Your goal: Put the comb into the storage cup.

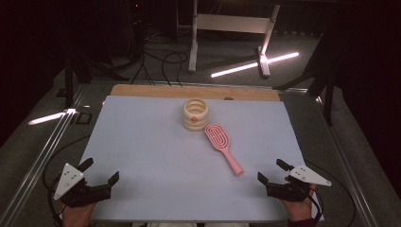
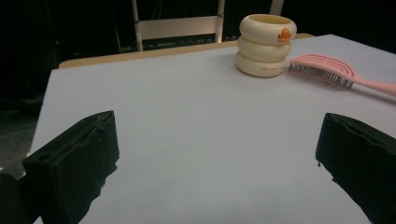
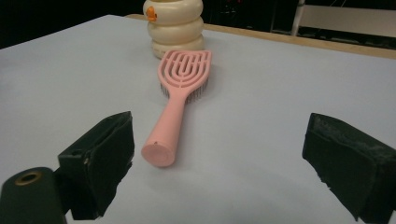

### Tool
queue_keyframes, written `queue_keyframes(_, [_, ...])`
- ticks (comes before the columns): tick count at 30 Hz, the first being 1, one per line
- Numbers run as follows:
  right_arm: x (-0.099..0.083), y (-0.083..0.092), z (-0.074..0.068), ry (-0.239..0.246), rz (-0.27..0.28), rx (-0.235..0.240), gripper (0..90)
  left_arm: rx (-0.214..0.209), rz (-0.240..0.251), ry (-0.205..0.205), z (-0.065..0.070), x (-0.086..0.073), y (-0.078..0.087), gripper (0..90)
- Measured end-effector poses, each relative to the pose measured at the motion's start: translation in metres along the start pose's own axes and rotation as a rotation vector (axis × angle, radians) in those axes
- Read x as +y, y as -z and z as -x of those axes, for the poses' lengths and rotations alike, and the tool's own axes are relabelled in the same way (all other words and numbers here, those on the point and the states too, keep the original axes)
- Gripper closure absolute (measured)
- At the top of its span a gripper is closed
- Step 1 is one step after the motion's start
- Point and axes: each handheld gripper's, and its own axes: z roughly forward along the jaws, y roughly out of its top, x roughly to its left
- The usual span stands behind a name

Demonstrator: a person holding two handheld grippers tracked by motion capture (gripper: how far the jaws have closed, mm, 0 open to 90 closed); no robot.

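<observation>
Lying ahead of right gripper (image 1: 275, 171), pink brush (image 1: 223, 147), both grippers' jaws apart, empty.

Left claw (image 1: 101, 172): matte black body, two blunt black jaws with squared, slightly chipped tips. On top sits a pale grey three-cornered plate dotted with small dark screw holes. A thin black cable loops away from it at the near left.

Right claw (image 1: 274, 171): same build, with a black housing, a black jaw pair and a grey triangular plate with a row of small holes along it. In the right gripper view a round brass-coloured ring sits in the black casing at the lower left, and the jaw faces look rough and worn at the edges. A black cable curls off by the wrist.

A dark reddish sleeve cuff shows at the right wrist.
</observation>
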Motion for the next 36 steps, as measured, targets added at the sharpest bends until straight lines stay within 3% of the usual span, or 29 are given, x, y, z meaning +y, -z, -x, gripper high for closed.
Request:
queue_keyframes(5, [0.001,0.002,-0.001,0.011,0.001,-0.01,8.9,0.009,0.001,0.01,-0.002,-0.001,-0.001,0.0])
queue_keyframes(16, [0.003,0.009,0.003,-0.001,0.023,-0.049,7.7,-0.013,0.001,0.001,0.001,0.0,-0.005,0.0])
queue_keyframes(21, [0.006,0.01,0.002,0.004,0.033,-0.054,7.7,-0.02,0.012,0.017,0.001,0.002,-0.005,0.0])
queue_keyframes(24, [0.008,0.009,0.002,-0.001,0.033,-0.031,7.7,-0.019,0.006,0.01,0.002,0.003,-0.006,0.0])
queue_keyframes(36, [0.015,0.007,-0.006,0.008,0.035,-0.016,7.6,-0.008,0.001,0.005,0.004,0.001,-0.006,0.0])
